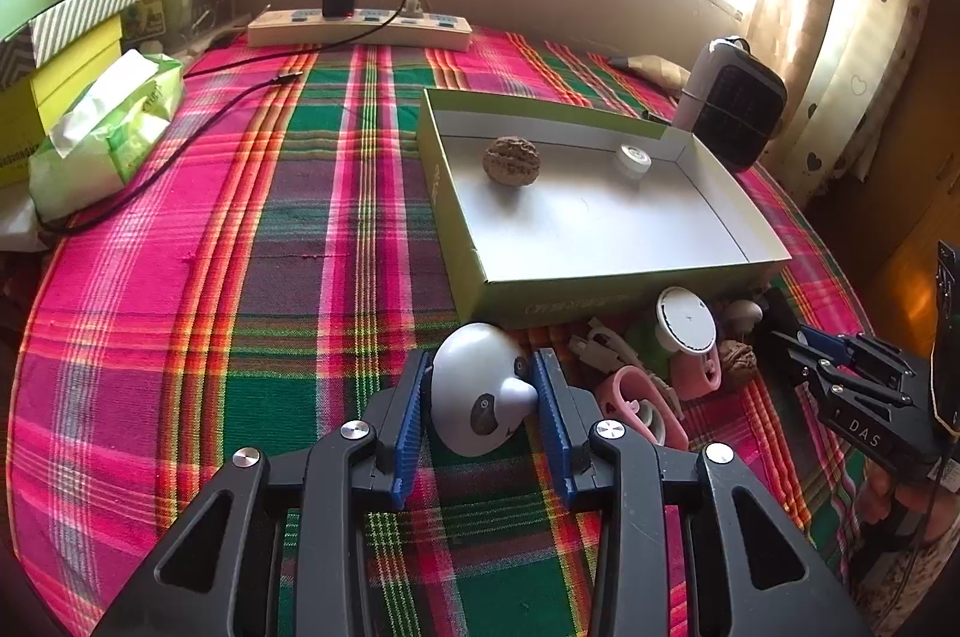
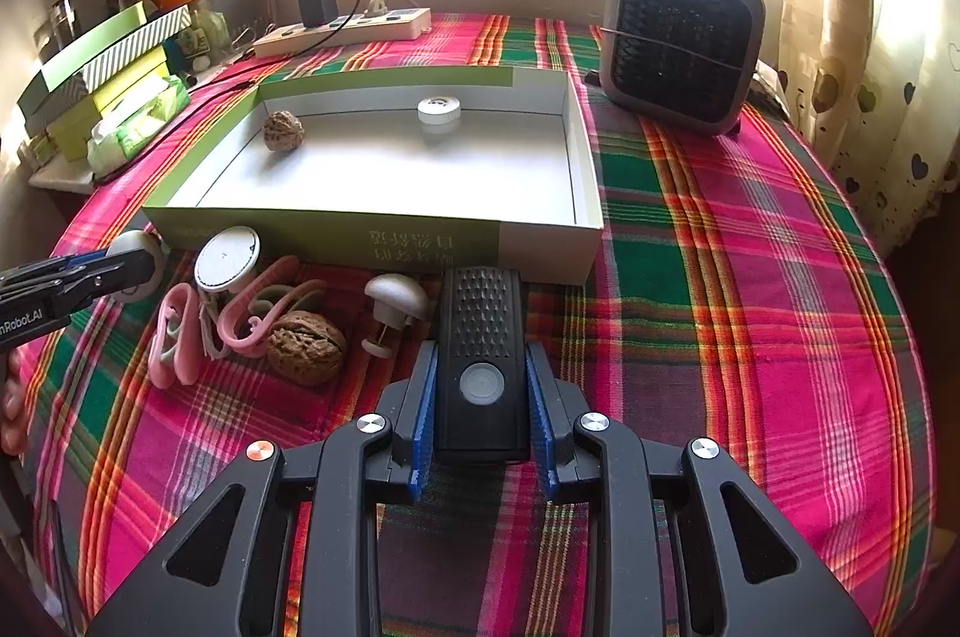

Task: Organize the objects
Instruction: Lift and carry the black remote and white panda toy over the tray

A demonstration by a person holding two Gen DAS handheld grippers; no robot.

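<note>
My left gripper [image 1: 483, 385] is shut on a grey mushroom-shaped hook [image 1: 480, 388], held just above the plaid cloth in front of the green box [image 1: 600, 304]. My right gripper [image 2: 480, 379] is shut on a black rectangular device [image 2: 480, 355] with a round button; the pads press on its sides. In the right wrist view, the left gripper [image 2: 129, 268] shows at the far left. The box [image 2: 384, 241] holds a walnut [image 2: 283, 131] and a white cap [image 2: 439, 109]. In front of it lie a white disc [image 2: 227, 258], pink hooks [image 2: 177, 337], another walnut [image 2: 306, 346] and a second grey mushroom hook [image 2: 396, 304].
A small black fan heater [image 2: 681, 40] stands at the back right. A power strip [image 2: 345, 31] with a charger lies at the back, its cable trailing left. Stacked boxes and a tissue pack [image 1: 111, 133] sit at the left. A curtain hangs at the right edge.
</note>
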